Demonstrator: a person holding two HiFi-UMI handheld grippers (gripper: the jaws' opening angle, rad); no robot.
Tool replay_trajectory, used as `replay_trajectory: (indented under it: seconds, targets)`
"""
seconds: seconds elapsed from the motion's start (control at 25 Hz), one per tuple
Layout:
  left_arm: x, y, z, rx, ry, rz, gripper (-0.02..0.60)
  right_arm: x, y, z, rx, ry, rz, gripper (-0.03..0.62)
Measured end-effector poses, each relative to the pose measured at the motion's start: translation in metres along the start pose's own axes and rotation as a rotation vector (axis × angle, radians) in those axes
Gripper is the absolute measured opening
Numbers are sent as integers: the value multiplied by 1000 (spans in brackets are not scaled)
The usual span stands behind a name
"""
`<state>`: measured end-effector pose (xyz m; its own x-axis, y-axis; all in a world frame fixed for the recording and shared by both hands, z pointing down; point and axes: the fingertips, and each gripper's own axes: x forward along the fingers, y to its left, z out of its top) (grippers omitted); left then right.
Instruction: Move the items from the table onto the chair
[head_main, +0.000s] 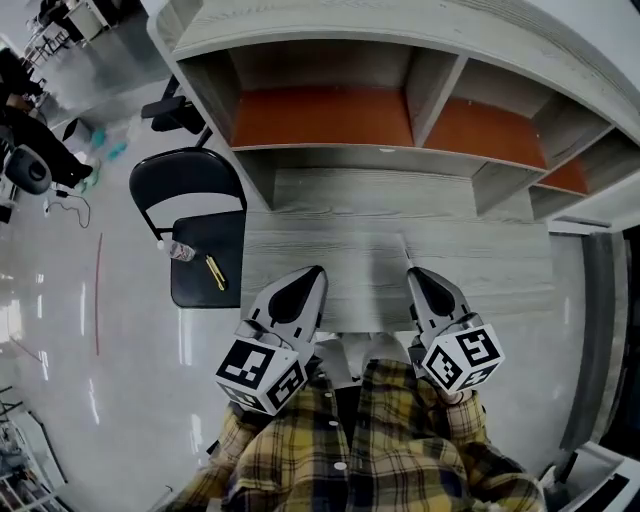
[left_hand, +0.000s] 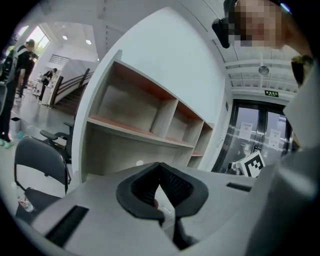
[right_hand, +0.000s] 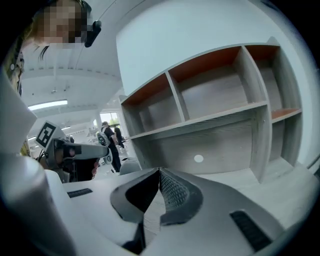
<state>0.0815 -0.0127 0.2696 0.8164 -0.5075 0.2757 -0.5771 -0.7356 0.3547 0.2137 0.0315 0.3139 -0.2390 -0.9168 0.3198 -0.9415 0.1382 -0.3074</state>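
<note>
Head view, bottle (head_main: 181, 250) on chair (head_main: 215, 235), left of left tool (head_main: 316, 272)

Open tabletop ahead, shelf wall behind it, chair seat partly taken.

A bare stretch of table (head_main: 340, 250) ran across mid-frame, from lower centre up to the shelf unit (head_main: 320, 118), which closed off the whole upper frame. Its upright dividers (head_main: 432, 85) split it into open-fronted bays. The chair (head_main: 187, 180) stood just beside the table's left edge, centre-left of frame, with its backrest rising toward upper left. A bottle (head_main: 180, 251) lay at the seat's left edge and a yellow item (head_main: 215, 273) near its middle; room remained along the seat's right side. The floor (head_main: 60, 330) at far left lay open beside the chair.
</note>
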Motion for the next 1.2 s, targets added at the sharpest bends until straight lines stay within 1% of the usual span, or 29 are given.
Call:
replay_trajectory:
  seconds: [0.2,0.28,0.4,0.48,0.64,0.84,1.0,1.04,1.08,1.2]
  targets:
    - [15,-1,-9,-17,40,-74,5,-11,-16,-16,42,28,-106,20]
    - [22,-4,-13,-20,57,-95,5,-13,-21,-18,48,31,-125,20]
    - [29,-8,-18,-20,72,-111,5,-10,-29,-18,43,35,-129,20]
    - [32,-10,-19,-24,74,-112,5,-7,-34,-20,34,47,-133,20]
    - [38,-12,-24,-36,83,-105,5,-2,-50,-37,21,106,-152,20]
    - [46,-14,-28,-47,85,-100,5,5,-67,-54,59,132,-138,23]
    - [49,-16,-31,-47,98,-95,5,6,-77,-58,70,139,-145,26]
    - [50,-15,-32,-45,100,-93,5,7,-79,-60,76,143,-142,48]
    - [50,-15,-32,-45,102,-90,5,8,-80,-61,82,150,-138,84]
    - [51,-12,-35,-47,106,-77,5,12,-87,-69,89,171,-134,110]
